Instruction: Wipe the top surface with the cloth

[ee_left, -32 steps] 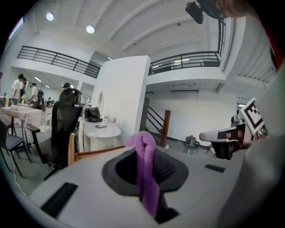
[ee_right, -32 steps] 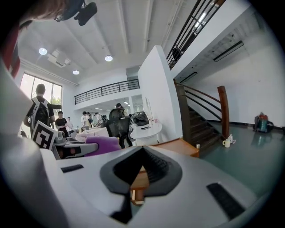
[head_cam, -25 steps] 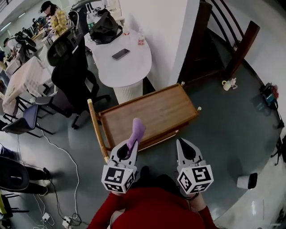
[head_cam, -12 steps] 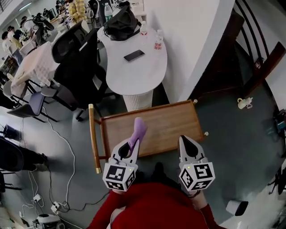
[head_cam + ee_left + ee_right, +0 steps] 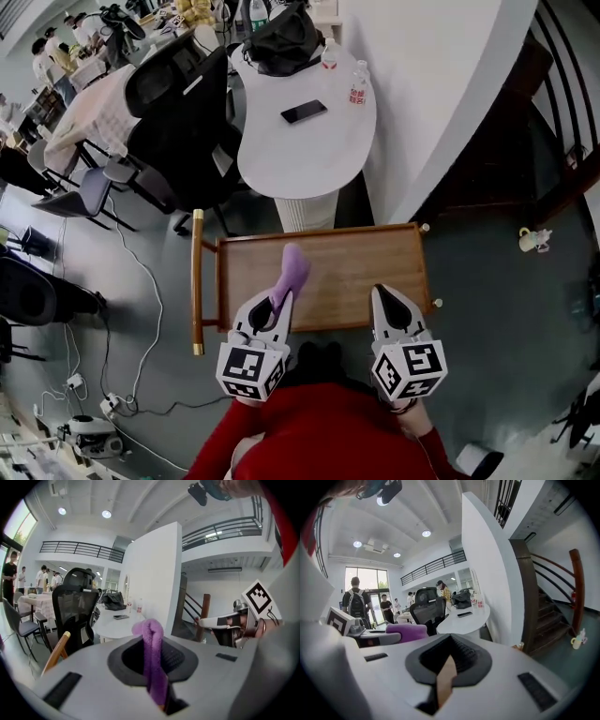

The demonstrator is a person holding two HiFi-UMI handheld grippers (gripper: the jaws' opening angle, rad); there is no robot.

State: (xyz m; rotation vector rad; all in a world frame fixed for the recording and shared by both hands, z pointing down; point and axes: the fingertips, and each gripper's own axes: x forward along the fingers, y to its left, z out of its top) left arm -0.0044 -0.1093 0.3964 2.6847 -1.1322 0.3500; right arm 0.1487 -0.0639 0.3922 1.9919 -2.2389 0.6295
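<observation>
A low wooden cart, its flat top (image 5: 352,267) bare, stands just ahead of me in the head view. My left gripper (image 5: 280,298) is shut on a purple cloth (image 5: 292,267), which sticks up and forward past the fingertips over the top's near left part. In the left gripper view the cloth (image 5: 153,663) stands folded between the jaws. My right gripper (image 5: 385,292) hovers over the near right edge of the top, shut, with nothing in it. The right gripper view shows its jaws meeting (image 5: 449,654) and the cloth (image 5: 406,632) off to the left.
A white oval table (image 5: 309,155) with a phone (image 5: 304,112), bottles (image 5: 357,94) and a black bag (image 5: 281,37) stands beyond the cart. Black office chairs (image 5: 178,112) are at left, a white pillar (image 5: 431,84) and dark stairs at right. The cart's handle rail (image 5: 197,281) runs along its left. Cables (image 5: 131,309) lie on the floor.
The view has turned, so the cart now lies square and close under both grippers. The grippers keep the same pose, and the cloth is still held.
</observation>
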